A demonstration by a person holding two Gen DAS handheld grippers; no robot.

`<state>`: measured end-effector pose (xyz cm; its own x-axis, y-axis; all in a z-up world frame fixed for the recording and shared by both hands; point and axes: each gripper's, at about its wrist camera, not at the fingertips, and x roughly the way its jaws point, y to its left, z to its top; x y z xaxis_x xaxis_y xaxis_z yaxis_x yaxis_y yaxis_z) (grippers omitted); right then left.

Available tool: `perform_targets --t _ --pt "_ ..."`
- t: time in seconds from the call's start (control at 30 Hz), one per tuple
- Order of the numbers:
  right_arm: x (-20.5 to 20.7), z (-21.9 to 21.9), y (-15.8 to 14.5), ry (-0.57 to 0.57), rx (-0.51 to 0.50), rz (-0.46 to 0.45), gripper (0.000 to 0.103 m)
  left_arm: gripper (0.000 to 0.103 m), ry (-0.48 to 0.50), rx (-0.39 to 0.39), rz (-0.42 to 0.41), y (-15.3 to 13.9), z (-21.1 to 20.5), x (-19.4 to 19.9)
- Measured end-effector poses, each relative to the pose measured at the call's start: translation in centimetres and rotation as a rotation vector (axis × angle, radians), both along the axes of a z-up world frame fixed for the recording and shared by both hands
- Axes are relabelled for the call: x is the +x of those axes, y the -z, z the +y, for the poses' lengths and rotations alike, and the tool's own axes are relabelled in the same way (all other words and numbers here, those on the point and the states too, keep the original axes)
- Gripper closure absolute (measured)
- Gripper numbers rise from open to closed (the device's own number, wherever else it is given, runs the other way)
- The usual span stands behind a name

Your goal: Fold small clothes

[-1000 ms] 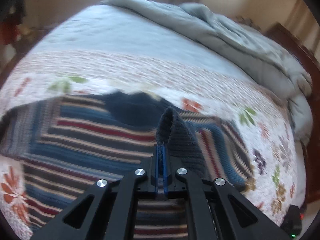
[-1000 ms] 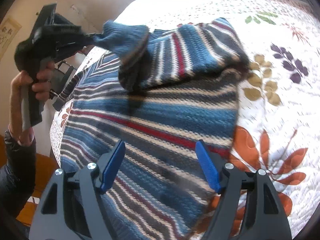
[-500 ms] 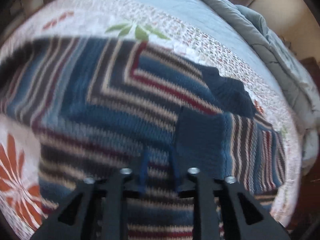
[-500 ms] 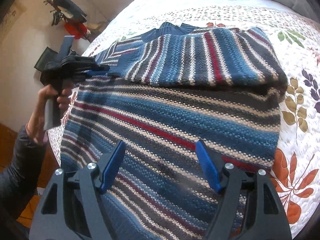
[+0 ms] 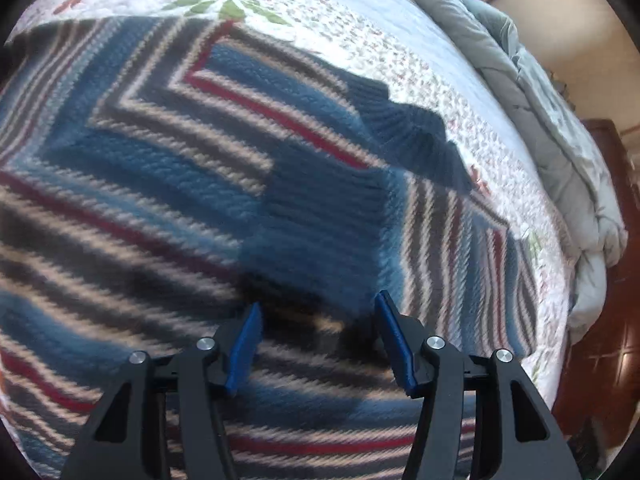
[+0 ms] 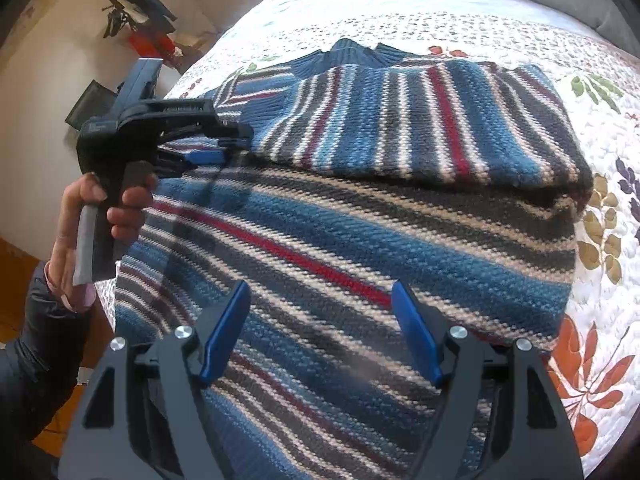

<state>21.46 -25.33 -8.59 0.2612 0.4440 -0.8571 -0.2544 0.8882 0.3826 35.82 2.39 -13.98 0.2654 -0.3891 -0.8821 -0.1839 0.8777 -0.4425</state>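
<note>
A striped knit sweater [image 5: 168,184] in blue, grey, cream and red lies on the bed; it also shows in the right wrist view [image 6: 360,240]. One sleeve [image 6: 420,120] is folded across the body, its blue cuff [image 5: 320,216] lying flat. The dark blue collar [image 5: 416,140] sits at the far edge. My left gripper [image 5: 318,336] is open and empty just above the sweater near the cuff; it also shows in the right wrist view [image 6: 232,144]. My right gripper [image 6: 320,328] is open and empty over the sweater's lower body.
The sweater lies on a white floral quilt [image 6: 600,320]. A grey duvet [image 5: 540,100] is bunched along the far side of the bed. A dark wooden bed frame [image 5: 608,280] is at the right. A stand with dark items [image 6: 136,12] is by the wall.
My left gripper carried the sleeve cuff across the sweater, laid it down and opened. The sleeve now lies flat over the body. My right gripper stayed open over the lower part.
</note>
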Motion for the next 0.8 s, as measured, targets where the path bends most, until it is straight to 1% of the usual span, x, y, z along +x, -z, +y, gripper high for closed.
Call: perform_targets --t 0.1,0.13,0.17,0.2,0.3,0.37,0.43,0.47,0.5,0.57,0.6,0.63,0.67,0.7,0.8 --pt "0.0 -0.9 0.3 0.015 -0.004 0.009 0.03 0.048 -0.014 -0.022 0.008 0.3 -0.5 1.1" --pt "0.0 -1.0 0.5 0.019 -0.005 0.012 0.03 0.062 -0.025 -0.025 0.016 0.6 -0.6 1.5" --pt "-0.1 -1.2 0.6 0.022 -0.006 0.015 0.03 0.081 -0.029 -0.022 0.021 0.8 -0.5 1.7" --pt "-0.2 -1.4 0.7 0.026 -0.007 0.017 0.03 0.082 -0.031 -0.022 0.022 0.8 -0.4 1.6" --pt "0.0 -1.8 1.1 0.035 -0.005 0.024 0.03 0.092 -0.039 -0.027 0.003 0.7 -0.4 1.7" --pt "0.1 -2.2 1.4 0.046 -0.004 0.029 0.03 0.094 -0.049 -0.032 -0.028 -0.1 0.3 1.7" --pt "0.1 -2.4 1.5 0.053 0.0 0.033 0.03 0.094 -0.067 -0.027 -0.084 -1.3 0.8 1.7" --pt "0.1 -2.6 1.6 0.056 0.001 0.034 0.03 0.094 -0.076 0.008 -0.139 -2.5 1.3 1.8" --pt "0.1 -2.7 1.7 0.055 -0.001 0.033 0.03 0.094 -0.086 0.04 -0.172 -3.1 1.6 1.9" --pt "0.3 -2.7 1.8 0.055 -0.012 0.03 0.03 0.094 -0.101 0.142 -0.237 -4.1 2.2 2.1" --pt "0.3 -2.8 1.9 0.057 -0.015 0.03 0.03 0.094 -0.09 0.163 -0.229 -3.9 2.3 2.4" --pt "0.4 -2.8 2.0 0.06 -0.014 0.032 0.03 0.094 -0.07 0.162 -0.205 -3.2 2.3 2.7" --pt "0.6 -2.9 2.0 0.063 -0.015 0.032 0.03 0.094 -0.054 0.151 -0.158 -2.1 2.4 3.0" --pt "0.7 -3.1 1.9 0.069 -0.015 0.026 0.03 0.093 -0.051 0.147 -0.128 -1.3 2.5 3.1" --pt "1.3 -4.6 1.2 0.115 0.012 0.015 0.03 0.085 -0.066 0.109 -0.107 -0.4 3.0 2.2"
